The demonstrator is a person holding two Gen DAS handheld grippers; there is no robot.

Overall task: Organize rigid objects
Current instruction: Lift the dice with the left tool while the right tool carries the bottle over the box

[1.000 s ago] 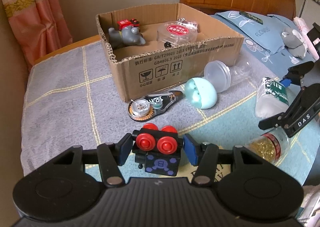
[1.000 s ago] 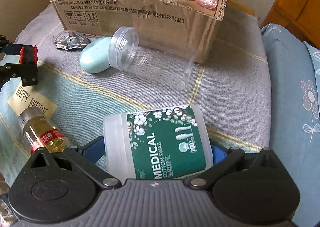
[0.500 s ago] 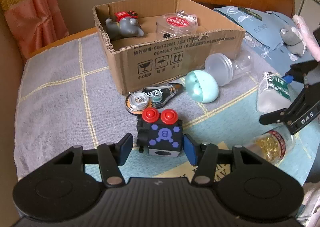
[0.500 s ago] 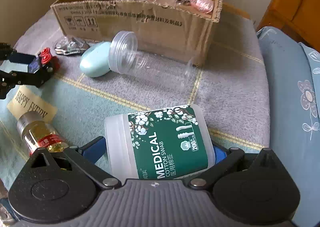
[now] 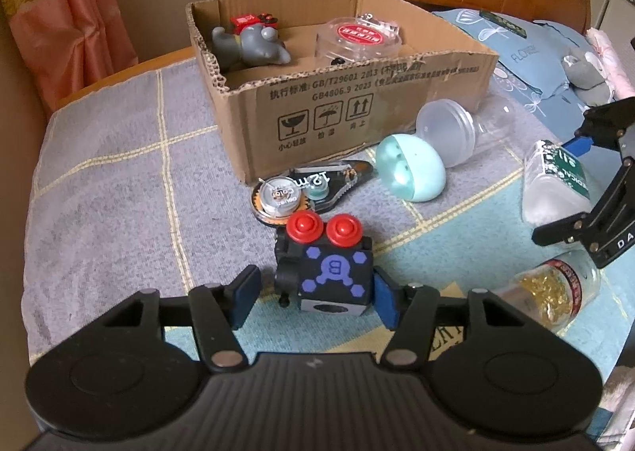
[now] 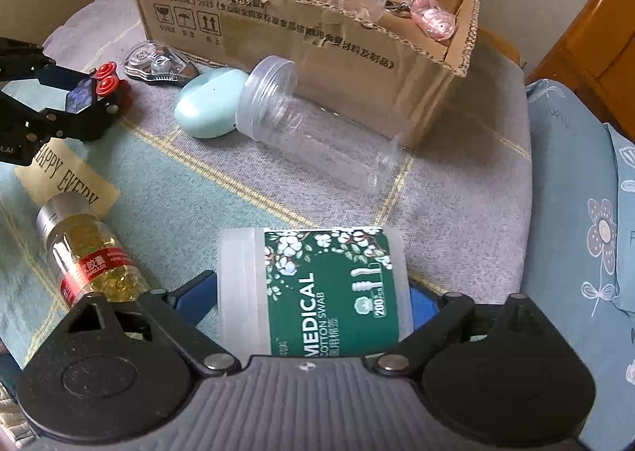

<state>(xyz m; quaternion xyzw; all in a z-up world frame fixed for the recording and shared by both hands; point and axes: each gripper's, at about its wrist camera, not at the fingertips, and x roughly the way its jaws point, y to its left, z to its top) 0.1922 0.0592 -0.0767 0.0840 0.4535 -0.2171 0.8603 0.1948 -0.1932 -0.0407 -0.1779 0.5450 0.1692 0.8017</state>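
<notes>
left gripper (image 5: 315, 294) fingers spread around black toy cube (image 5: 331, 276), not pinching | right gripper (image 6: 311, 302) fingers bracket cotton swab jar (image 6: 313, 290), grip unclear | capsule bottle (image 6: 85, 254), clear jar (image 6: 317, 133), mint case (image 6: 210, 101), correction tape (image 5: 305, 191) on blanket | cardboard box (image 5: 357, 117) holds about five items, roughly half done

I've let go of the toy cube (image 5: 331, 276): my left tool (image 5: 315, 294) has spread apart, and the cube now sits on the bed (image 5: 119, 189).
</notes>
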